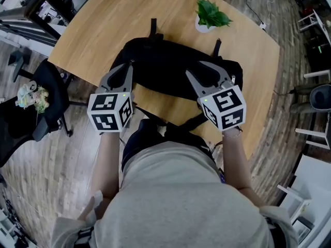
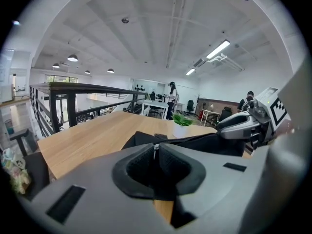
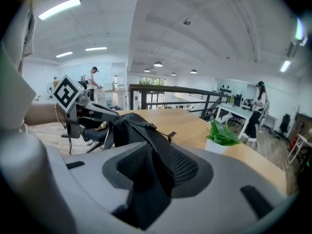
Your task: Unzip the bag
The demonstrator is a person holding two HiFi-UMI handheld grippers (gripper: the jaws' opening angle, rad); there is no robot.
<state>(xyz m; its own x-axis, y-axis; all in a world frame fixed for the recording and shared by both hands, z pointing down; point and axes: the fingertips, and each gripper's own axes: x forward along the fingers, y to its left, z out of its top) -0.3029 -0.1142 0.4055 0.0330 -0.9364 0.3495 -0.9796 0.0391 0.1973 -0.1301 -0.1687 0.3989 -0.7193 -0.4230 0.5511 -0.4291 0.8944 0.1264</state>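
A black bag (image 1: 170, 66) lies across the wooden table (image 1: 103, 30), in front of me. My left gripper (image 1: 126, 66) is at the bag's left end. In the left gripper view its jaws (image 2: 156, 152) are shut, with a thin silver zipper pull (image 2: 155, 147) and black fabric pinched between the pads. My right gripper (image 1: 195, 67) is at the bag's right part. In the right gripper view its pads stand apart (image 3: 158, 172) and a fold of the bag (image 3: 141, 130) runs loosely between them. Each gripper shows in the other's view: the right gripper (image 2: 239, 126) and the left gripper (image 3: 109, 117).
A small potted plant (image 1: 209, 14) in a white pot stands behind the bag near the table's far edge. A black office chair (image 1: 46, 92) sits off the table's left corner. A black strap (image 1: 191, 122) hangs over the near edge towards my body.
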